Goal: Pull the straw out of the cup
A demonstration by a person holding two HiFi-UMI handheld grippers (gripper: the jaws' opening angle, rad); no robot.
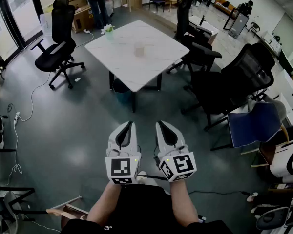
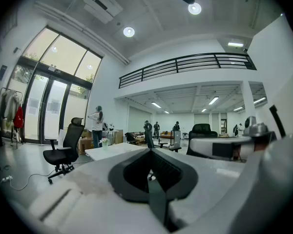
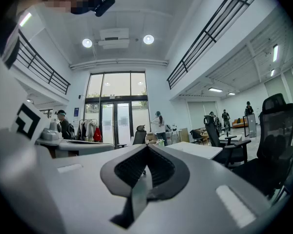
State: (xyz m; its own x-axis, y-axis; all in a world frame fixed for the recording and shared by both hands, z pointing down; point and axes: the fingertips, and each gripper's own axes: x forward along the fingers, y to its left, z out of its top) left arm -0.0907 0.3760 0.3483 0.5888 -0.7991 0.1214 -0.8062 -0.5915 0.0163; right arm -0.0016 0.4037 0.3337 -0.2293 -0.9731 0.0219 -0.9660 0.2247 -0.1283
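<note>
Over grey office floor, well short of the white table [image 1: 158, 52]: left gripper [image 1: 129, 124] & right gripper [image 1: 161, 125], held side by side close to the person's body, both w/ jaws pressed fully together and nothing between them. Cup [image 1: 139, 49] stands near the table's middle, well apart from both grippers; straw too small to make out at this range. Small potted plant [image 1: 108, 29] sits at table's far left corner; black office chair [image 1: 58, 35] at left.
</note>
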